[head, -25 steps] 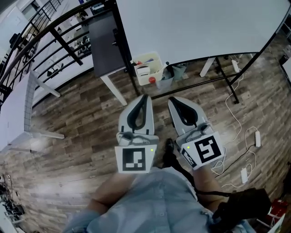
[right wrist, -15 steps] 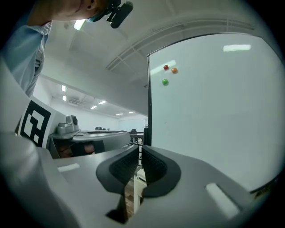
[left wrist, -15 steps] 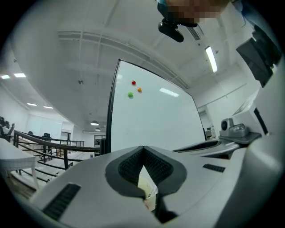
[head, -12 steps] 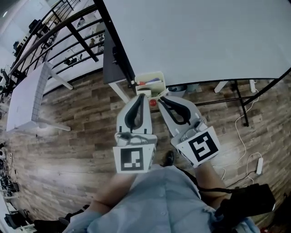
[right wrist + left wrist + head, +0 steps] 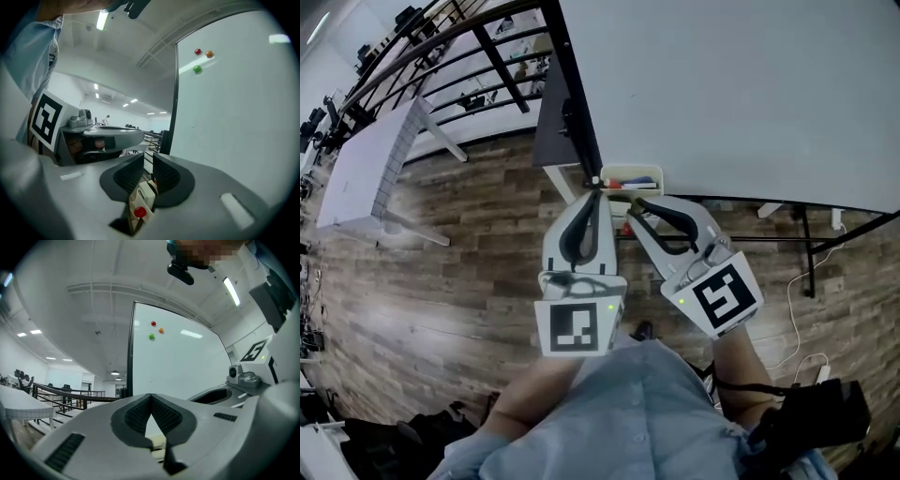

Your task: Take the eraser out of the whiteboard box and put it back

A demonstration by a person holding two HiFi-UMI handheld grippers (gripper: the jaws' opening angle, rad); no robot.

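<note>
The cream whiteboard box [image 5: 630,172] hangs at the board's lower left corner, by the black frame post [image 5: 577,103]. It holds red and blue items; I cannot make out the eraser. My left gripper [image 5: 598,195] is shut and empty, its tips [image 5: 150,397] meeting just in front of the box [image 5: 157,440]. My right gripper [image 5: 635,201] angles in from the right. Its jaws [image 5: 149,164] are opening, with a narrow gap and nothing gripped. Through that gap I see the box [image 5: 146,192] and a red knob [image 5: 139,212].
The whiteboard [image 5: 750,84] fills the upper right, with three coloured magnets [image 5: 153,323] high on it. A dark panel [image 5: 551,131] stands left of the post. A grey table [image 5: 366,169] and black railings [image 5: 441,37] lie to the left. Cables [image 5: 811,281] trail on the wood floor.
Both grippers have come forward to the whiteboard box, which now sits right at their tips. The right gripper has swung leftward toward the box.
</note>
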